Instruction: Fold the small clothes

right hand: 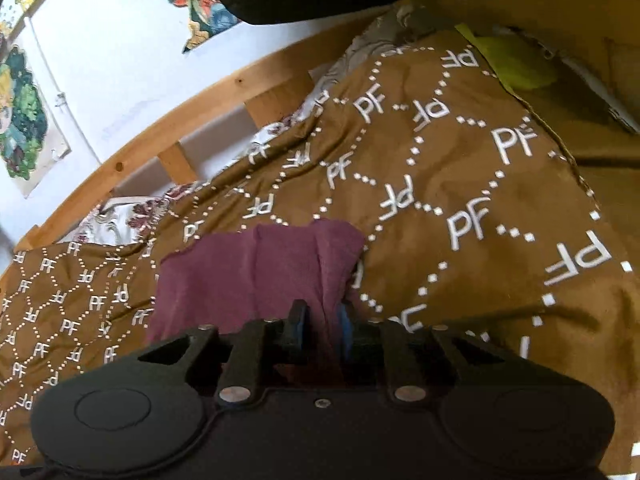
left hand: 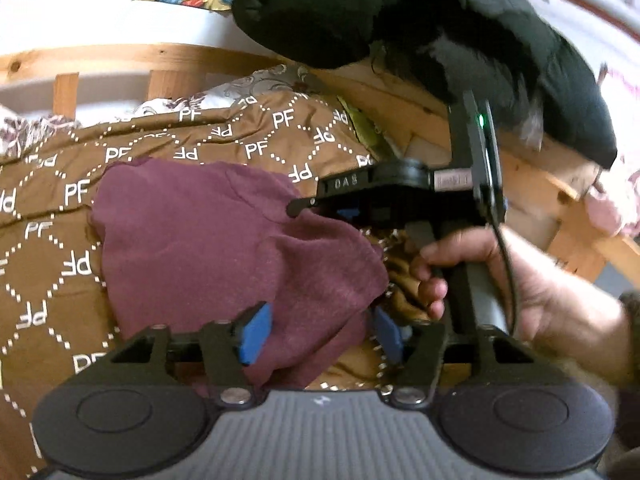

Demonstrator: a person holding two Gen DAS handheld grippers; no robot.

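Brown bedding printed with white "PF" letters and dotted diamonds (left hand: 168, 136) covers the bed, with a pine headboard rail (left hand: 120, 54) behind it against a white wall. On this brown cover lies a small maroon garment (left hand: 208, 240), rumpled and partly lifted. The left gripper (left hand: 320, 334) has its blue pads spread wide, the garment's near edge lying between them without being pinched. Beyond the garment, the right gripper (left hand: 352, 210) reaches in sideways, held in a bare hand (left hand: 532, 280). From its own camera, the right gripper (right hand: 322, 330) looks clamped narrowly on a bunched fold of the maroon cloth (right hand: 256, 276), though the pads are half buried. A black padded jacket (left hand: 400, 20) hangs above the garment.
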